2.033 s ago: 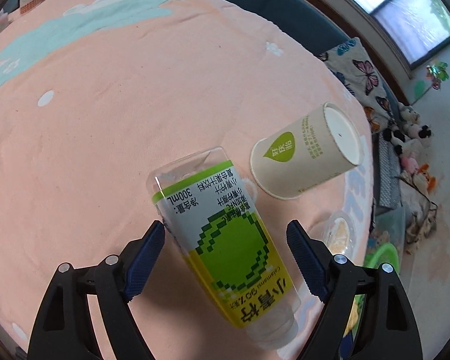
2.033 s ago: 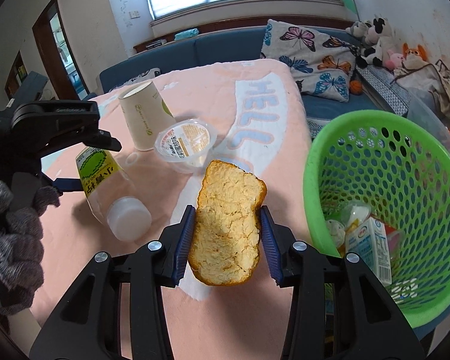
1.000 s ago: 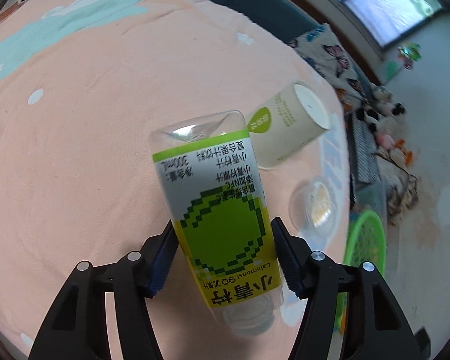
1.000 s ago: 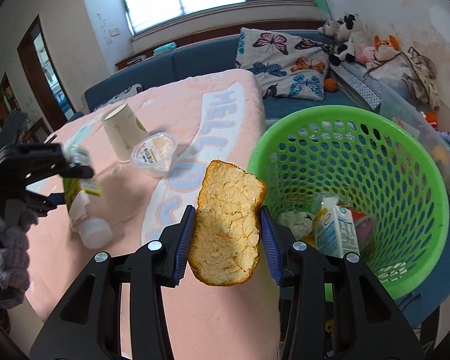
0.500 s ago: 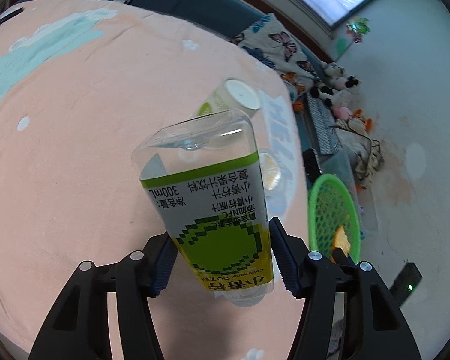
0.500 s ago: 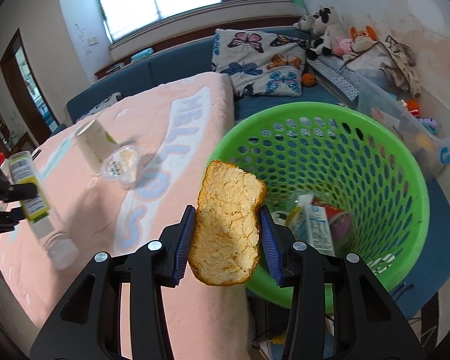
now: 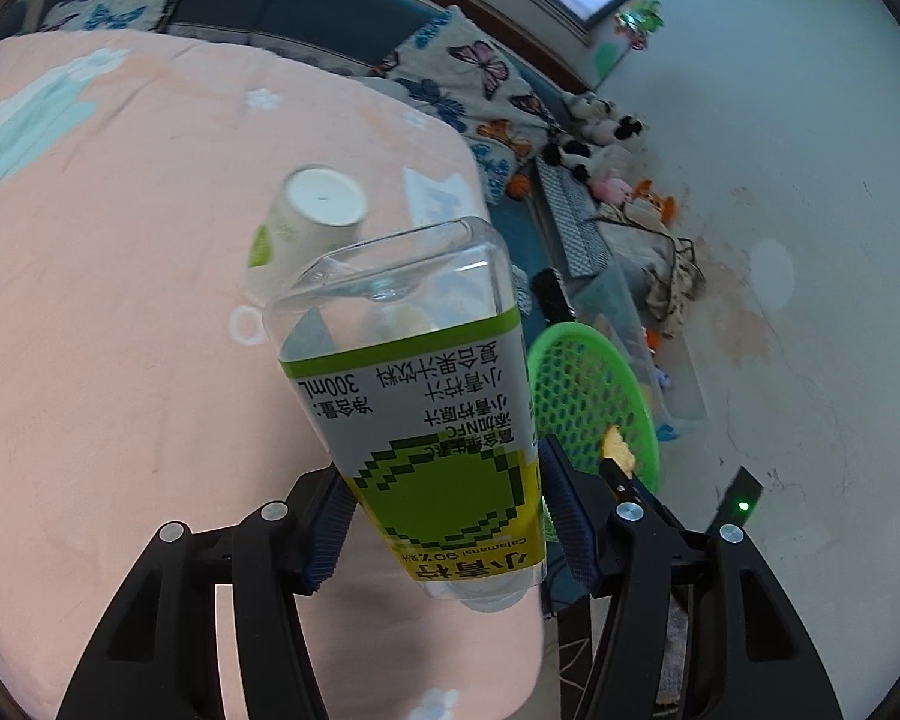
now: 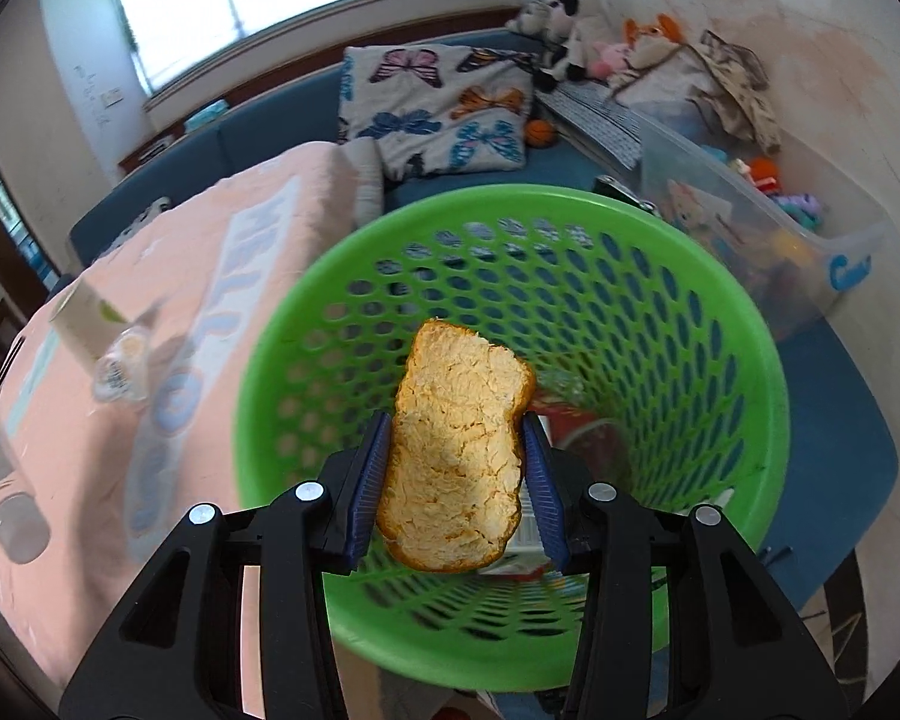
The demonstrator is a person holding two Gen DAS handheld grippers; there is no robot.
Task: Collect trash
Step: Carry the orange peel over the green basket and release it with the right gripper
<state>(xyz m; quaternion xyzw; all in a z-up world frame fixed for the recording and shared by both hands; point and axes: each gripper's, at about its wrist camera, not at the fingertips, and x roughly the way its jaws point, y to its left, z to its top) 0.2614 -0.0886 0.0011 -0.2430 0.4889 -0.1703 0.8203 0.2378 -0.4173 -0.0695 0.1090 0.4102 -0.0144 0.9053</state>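
The table [image 7: 120, 240], under a peach cloth, fills the left wrist view from 9 to 12 o'clock. Off its edge stands the green basket [image 8: 720, 360], with cartons lying in its bottom. The juice bottle [image 7: 426, 408], empty and clear with a green-yellow label, is clamped between the pads of the left claw [image 7: 444, 528], cap end toward the camera, lifted above the cloth. The bread slice [image 8: 459, 450] is pinched upright in the right claw [image 8: 456, 480], whose jaws have just been easing apart, right over the basket mouth. A paper cup [image 7: 306, 222] lies on the table at 11 o'clock from the bottle, a small jelly cup [image 8: 120, 366] just beside it.
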